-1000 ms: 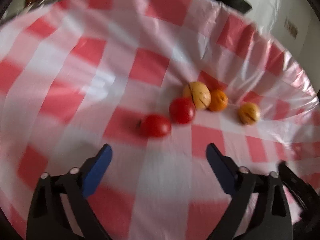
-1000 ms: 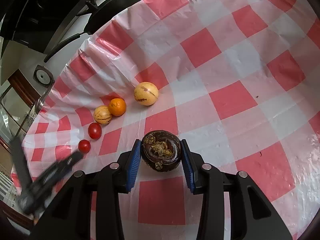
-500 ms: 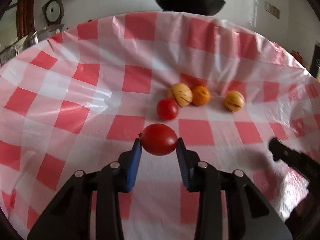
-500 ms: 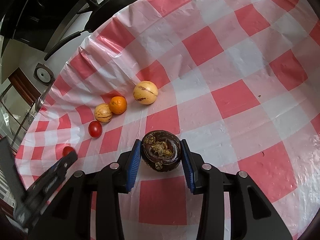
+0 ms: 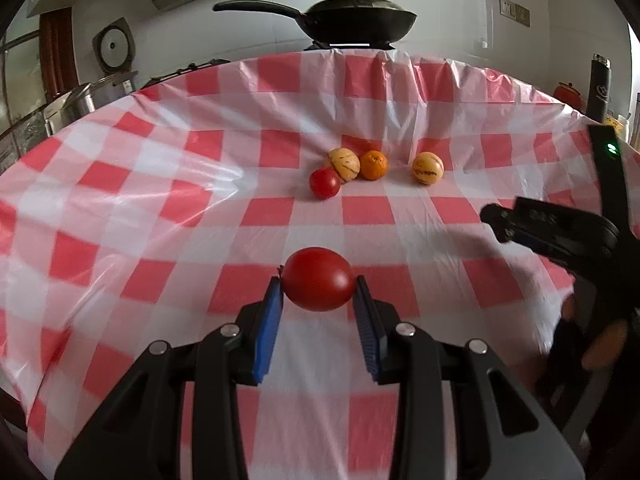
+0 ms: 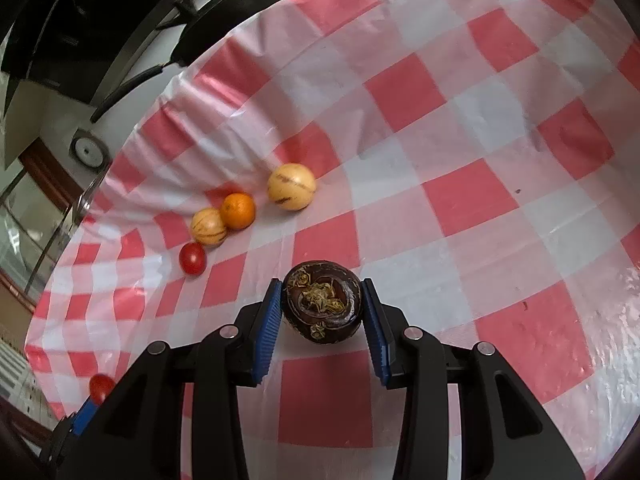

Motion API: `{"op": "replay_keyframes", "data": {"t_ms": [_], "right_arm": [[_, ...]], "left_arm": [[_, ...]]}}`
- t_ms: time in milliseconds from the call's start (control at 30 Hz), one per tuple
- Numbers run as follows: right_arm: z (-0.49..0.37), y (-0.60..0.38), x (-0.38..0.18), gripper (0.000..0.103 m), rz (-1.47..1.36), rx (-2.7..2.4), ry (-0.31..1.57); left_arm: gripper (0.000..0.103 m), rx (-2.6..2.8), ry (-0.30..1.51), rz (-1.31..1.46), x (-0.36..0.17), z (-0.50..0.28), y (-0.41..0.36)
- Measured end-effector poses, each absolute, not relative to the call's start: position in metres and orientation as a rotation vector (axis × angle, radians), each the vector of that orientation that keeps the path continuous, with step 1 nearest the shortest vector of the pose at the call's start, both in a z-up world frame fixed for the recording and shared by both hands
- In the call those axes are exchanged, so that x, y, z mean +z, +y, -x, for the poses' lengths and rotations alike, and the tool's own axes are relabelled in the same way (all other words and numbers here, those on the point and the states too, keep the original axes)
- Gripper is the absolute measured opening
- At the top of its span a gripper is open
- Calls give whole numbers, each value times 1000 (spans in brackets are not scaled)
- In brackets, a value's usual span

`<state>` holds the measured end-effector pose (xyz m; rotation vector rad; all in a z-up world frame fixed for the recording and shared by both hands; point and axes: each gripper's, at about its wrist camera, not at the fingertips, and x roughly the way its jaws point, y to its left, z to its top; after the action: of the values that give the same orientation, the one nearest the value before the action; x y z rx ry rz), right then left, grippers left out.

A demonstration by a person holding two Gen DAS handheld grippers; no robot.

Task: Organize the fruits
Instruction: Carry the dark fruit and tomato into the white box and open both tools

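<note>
1. On the red and white checked tablecloth point(image 5: 152, 208) we see 4 fruits close together far from us.
2. We see a small red tomato point(image 5: 324, 183) touching a striped yellow fruit point(image 5: 343, 165), and an orange point(image 5: 373, 165) right beside that one.
3. We see another striped yellow fruit point(image 5: 427, 168) a little apart on the right.
4. Our left gripper point(image 5: 319, 300) is pinching a bigger red tomato point(image 5: 319, 284) between its blue pads point(image 5: 269, 328), nearer to us than the 4 fruits.
5. Our right gripper point(image 6: 320, 314) is pinching a dark brown round fruit point(image 6: 322, 302) between its blue pads.
6. Behind the table we see a black pan with a lid point(image 5: 356, 16).
</note>
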<state>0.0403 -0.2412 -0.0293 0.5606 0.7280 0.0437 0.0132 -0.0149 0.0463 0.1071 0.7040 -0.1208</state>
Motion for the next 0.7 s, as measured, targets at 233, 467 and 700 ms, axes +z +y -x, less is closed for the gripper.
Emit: {"op": "replay_keyframes", "data": {"t_ms": [233,467,700], "right_arm": [[-20,-231,-24,39,-539,88,724],[34,-186,-22,39,-545,197,753],[100,-96,-14,39,-363,375,806]], "left_arm": [[36,-105,690,-102,53,33,4],[36,-95,691,-31,48,75,33],[36,-27,690,59,39,142,97]]}}
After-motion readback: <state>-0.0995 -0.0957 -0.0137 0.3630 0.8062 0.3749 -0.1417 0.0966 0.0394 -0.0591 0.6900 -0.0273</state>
